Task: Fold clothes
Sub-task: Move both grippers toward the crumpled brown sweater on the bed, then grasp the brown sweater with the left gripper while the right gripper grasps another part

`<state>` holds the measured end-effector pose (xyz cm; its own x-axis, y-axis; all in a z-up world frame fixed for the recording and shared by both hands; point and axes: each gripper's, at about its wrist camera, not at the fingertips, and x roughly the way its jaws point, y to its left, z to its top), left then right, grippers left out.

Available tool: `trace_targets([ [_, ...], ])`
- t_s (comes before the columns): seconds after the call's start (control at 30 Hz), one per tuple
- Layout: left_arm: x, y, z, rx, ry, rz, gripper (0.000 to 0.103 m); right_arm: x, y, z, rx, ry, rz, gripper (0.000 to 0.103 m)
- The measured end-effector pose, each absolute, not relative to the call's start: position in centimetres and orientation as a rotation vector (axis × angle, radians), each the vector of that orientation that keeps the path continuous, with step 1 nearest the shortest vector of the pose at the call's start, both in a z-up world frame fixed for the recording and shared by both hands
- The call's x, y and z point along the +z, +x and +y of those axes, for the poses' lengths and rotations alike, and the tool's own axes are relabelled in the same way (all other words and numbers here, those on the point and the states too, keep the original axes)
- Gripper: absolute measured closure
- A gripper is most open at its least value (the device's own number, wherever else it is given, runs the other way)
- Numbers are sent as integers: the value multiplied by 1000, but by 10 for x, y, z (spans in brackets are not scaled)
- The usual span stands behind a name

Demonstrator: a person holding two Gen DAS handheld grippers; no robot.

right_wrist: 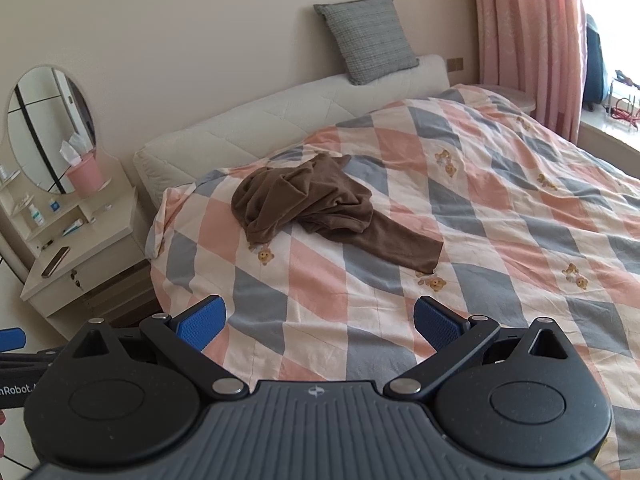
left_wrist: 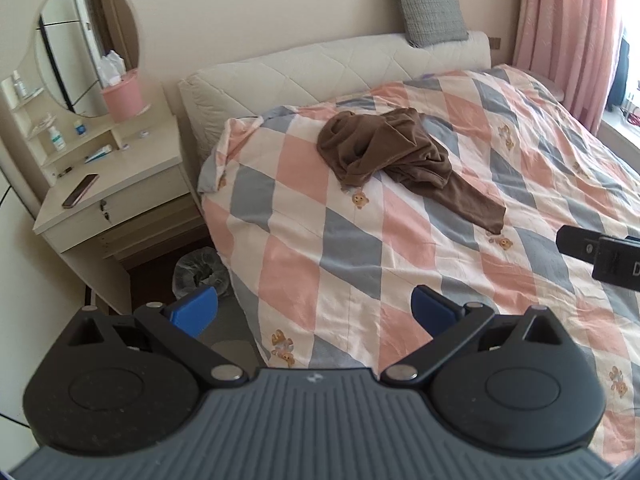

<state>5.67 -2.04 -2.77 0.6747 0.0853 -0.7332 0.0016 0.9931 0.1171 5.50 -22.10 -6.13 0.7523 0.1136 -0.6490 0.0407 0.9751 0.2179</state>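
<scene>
A brown garment (left_wrist: pixel 394 156) (right_wrist: pixel 320 208) lies crumpled on the checked duvet (left_wrist: pixel 360 264) (right_wrist: pixel 500 208), with one sleeve stretching toward the near right. My left gripper (left_wrist: pixel 314 312) hovers over the bed's near edge, well short of the garment, its blue pads wide apart and empty. Likewise open and empty, my right gripper (right_wrist: pixel 320 322) hangs above the duvet in front of the garment. The right gripper's black body (left_wrist: pixel 600 250) shows at the right edge of the left wrist view. A blue fingertip of the left gripper (right_wrist: pixel 10 338) peeks in at the left edge of the right wrist view.
A cream nightstand (left_wrist: pixel 116 196) (right_wrist: pixel 80 268) with a phone (left_wrist: pixel 80 190), bottles, a pink bucket (left_wrist: pixel 122 96) and an oval mirror stands left of the bed. A lined waste bin (left_wrist: pixel 200 272) sits on the floor. A grey pillow (right_wrist: pixel 368 38) leans above the padded headboard (left_wrist: pixel 320 68). Pink curtains (right_wrist: pixel 528 40) hang at right.
</scene>
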Motion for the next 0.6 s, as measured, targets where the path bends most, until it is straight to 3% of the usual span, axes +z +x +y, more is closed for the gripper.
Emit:
trace_targets([
  [0.6, -117, 252, -10, -194, 245, 1063, 1, -158, 189, -213, -142, 404, 928, 0],
])
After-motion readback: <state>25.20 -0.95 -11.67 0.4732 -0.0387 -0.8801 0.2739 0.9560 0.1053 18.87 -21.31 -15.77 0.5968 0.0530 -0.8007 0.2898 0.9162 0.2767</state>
